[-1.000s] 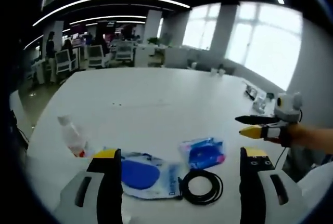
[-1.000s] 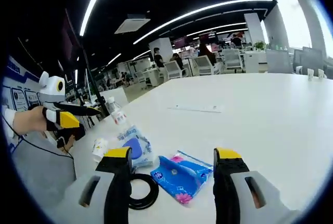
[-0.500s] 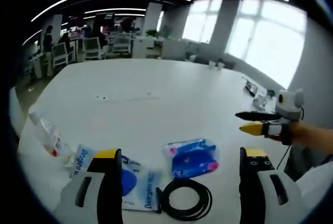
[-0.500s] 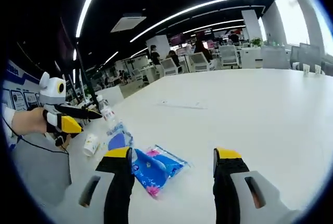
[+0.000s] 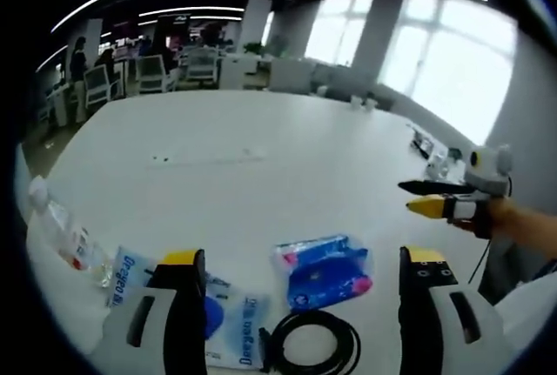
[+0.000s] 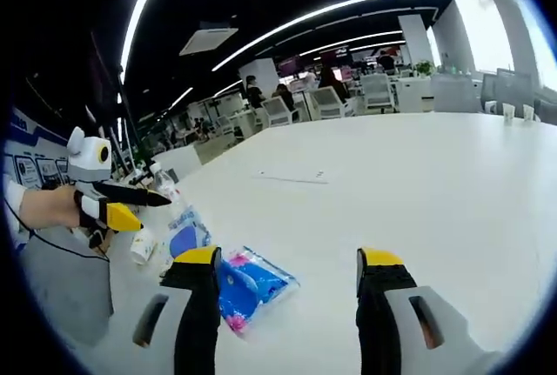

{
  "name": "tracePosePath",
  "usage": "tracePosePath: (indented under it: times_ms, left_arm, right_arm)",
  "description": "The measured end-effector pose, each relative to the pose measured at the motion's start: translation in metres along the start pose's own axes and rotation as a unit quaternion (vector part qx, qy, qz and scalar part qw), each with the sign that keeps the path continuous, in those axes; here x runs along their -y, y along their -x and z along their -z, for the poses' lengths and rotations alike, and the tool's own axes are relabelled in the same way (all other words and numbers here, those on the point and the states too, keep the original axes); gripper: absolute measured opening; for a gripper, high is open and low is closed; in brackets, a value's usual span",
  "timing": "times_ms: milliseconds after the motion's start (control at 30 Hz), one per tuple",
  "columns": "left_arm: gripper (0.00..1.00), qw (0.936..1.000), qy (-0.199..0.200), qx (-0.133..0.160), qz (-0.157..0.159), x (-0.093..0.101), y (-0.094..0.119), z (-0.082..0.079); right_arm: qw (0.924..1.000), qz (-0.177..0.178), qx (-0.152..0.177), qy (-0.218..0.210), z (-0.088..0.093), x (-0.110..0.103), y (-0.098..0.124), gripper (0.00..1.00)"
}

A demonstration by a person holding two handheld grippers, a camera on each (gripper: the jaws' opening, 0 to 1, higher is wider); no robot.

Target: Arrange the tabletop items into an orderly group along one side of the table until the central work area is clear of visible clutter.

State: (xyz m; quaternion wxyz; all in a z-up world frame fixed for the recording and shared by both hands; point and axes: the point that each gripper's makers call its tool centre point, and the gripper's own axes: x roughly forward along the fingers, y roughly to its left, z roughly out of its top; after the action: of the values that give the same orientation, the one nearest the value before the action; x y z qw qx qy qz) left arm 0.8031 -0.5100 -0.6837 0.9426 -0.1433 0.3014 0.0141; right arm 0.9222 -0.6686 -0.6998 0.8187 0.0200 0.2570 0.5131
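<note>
On the white table (image 5: 261,123), close in front of my left gripper (image 5: 301,257), lie a blue tissue pack (image 5: 326,269), a coiled black cable (image 5: 313,353) and a blue-and-white pouch (image 5: 228,327). A clear plastic bottle (image 5: 61,236) lies at the left edge. My left jaws stand wide apart with nothing in them. My right gripper (image 6: 289,257) is open too, above the table, with the tissue pack (image 6: 248,288) by its left jaw. Beyond that are the pouch (image 6: 184,237), a small white roll (image 6: 142,244) and the bottle (image 6: 165,185).
A thin white strip (image 5: 209,157) lies mid-table. Small items (image 5: 431,153) sit at the table's far right edge. A hand holds the right gripper (image 5: 444,201) off that side; the left gripper (image 6: 122,205) hangs by the table's left edge. Office chairs (image 6: 379,92) stand behind.
Both views have shifted with the hands. In the right gripper view the cable has slid out of frame. The items lie where they were, and both grippers stay open.
</note>
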Motion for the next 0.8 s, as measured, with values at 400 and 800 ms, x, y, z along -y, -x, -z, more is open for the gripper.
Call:
tracePosePath:
  times_ms: [400,800]
  left_arm:
    - [0.83,0.9998,0.0,-0.021,0.007,-0.003,-0.028,0.018]
    - [0.8,0.9986,0.011,-0.05,0.007,-0.002,-0.053,0.045]
  right_arm:
    - [0.999,-0.002,-0.041,-0.017,0.035,0.001,-0.009,0.57]
    - [0.9972,-0.001,-0.072,-0.022,0.056,-0.006,-0.021,0.55]
